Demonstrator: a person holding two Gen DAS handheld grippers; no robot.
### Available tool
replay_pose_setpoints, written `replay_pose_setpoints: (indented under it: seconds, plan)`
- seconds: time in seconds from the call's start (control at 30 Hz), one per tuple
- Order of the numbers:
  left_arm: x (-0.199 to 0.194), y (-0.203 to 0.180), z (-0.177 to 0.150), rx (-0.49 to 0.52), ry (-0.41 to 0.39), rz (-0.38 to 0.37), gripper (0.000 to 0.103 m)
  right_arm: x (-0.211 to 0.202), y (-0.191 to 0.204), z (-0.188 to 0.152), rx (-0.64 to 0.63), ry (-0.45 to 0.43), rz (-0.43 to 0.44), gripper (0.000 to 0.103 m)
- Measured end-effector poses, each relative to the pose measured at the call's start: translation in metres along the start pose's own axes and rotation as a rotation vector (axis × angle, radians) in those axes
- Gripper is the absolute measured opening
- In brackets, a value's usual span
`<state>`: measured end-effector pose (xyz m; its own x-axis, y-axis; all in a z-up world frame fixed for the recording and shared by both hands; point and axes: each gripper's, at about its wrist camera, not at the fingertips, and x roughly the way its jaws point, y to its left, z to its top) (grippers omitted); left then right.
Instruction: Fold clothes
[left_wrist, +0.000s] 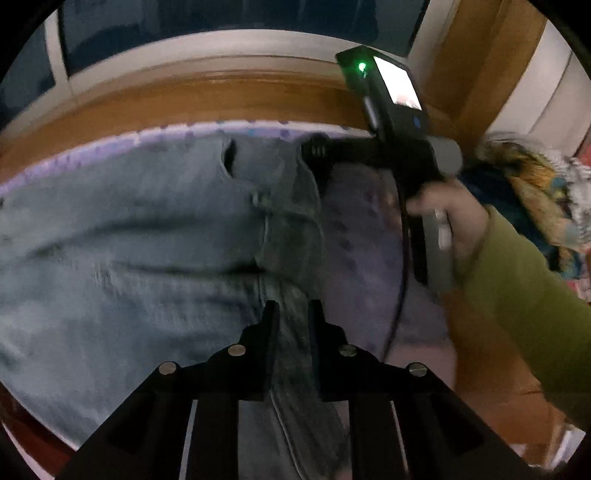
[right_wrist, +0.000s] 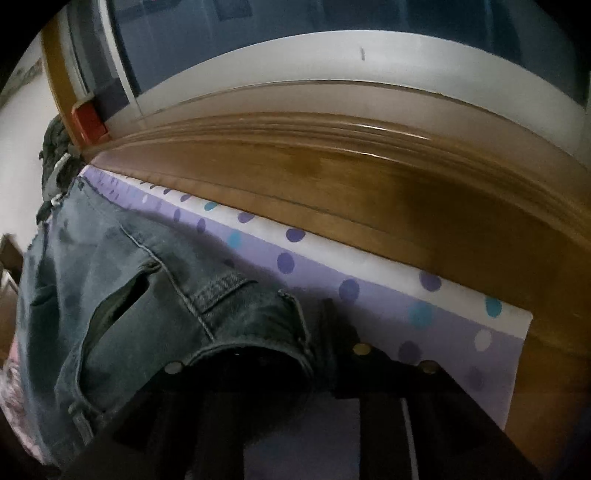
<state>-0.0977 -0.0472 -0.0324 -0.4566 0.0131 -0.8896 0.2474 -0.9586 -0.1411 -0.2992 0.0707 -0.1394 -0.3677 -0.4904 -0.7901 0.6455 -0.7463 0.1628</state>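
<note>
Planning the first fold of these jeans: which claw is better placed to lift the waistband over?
Right. The right claw already grips the jeans at the waistband edge; the left claw straddles a mid-garment seam.

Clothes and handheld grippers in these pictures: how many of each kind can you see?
Jeans: 1
Patterned cloth heap: 1, too blurred to name
Grippers: 2, left gripper and right gripper
Total: 4
</note>
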Motion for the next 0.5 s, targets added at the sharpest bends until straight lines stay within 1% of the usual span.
replay_pose_setpoints:
  seconds: [0.03,0.07,0.1,0.17,0.2,0.27,0.33,0.37,0.4,0.43,0.5]
  plan:
    - [-0.005,0.007,-0.006,-0.005,-0.003,0.006,0.015,-0.006,-0.004,0.001,0.018,0.022,-0.009,0.036]
    - [-0.009,0.014,-0.011,-0.011,-0.005,0.013,0.015,-0.016,-0.01,0.0,0.03,0.032,-0.014,0.05]
    - [-0.014,0.021,-0.017,-0.016,-0.008,0.019,0.018,-0.024,-0.016,-0.003,0.035,0.025,-0.019,0.054]
    - [-0.023,0.035,-0.028,-0.027,-0.013,0.032,0.023,-0.055,-0.027,-0.015,0.045,-0.012,-0.03,0.054]
    - [-0.028,0.042,-0.033,-0.033,-0.015,0.038,0.024,-0.07,-0.032,-0.024,0.056,-0.019,-0.02,0.054]
    - [-0.037,0.055,-0.044,-0.043,-0.02,0.051,0.024,-0.099,-0.033,-0.046,0.078,-0.019,0.036,0.054]
    - [-0.046,0.069,-0.055,-0.054,-0.025,0.063,0.024,-0.124,-0.022,-0.074,0.082,-0.001,0.095,0.054]
    - [-0.051,0.076,-0.061,-0.06,-0.028,0.07,0.024,-0.132,-0.009,-0.09,0.074,0.008,0.111,0.054]
    - [-0.052,0.082,-0.067,-0.054,-0.021,0.057,0.024,-0.14,0.005,-0.105,0.065,0.017,0.128,0.054]
    - [-0.052,0.086,-0.073,-0.034,-0.006,0.029,0.024,-0.149,0.019,-0.12,0.057,0.026,0.144,0.054]
    - [-0.052,0.089,-0.085,0.033,0.017,-0.014,0.024,-0.161,0.04,-0.147,0.045,0.049,0.15,0.056]
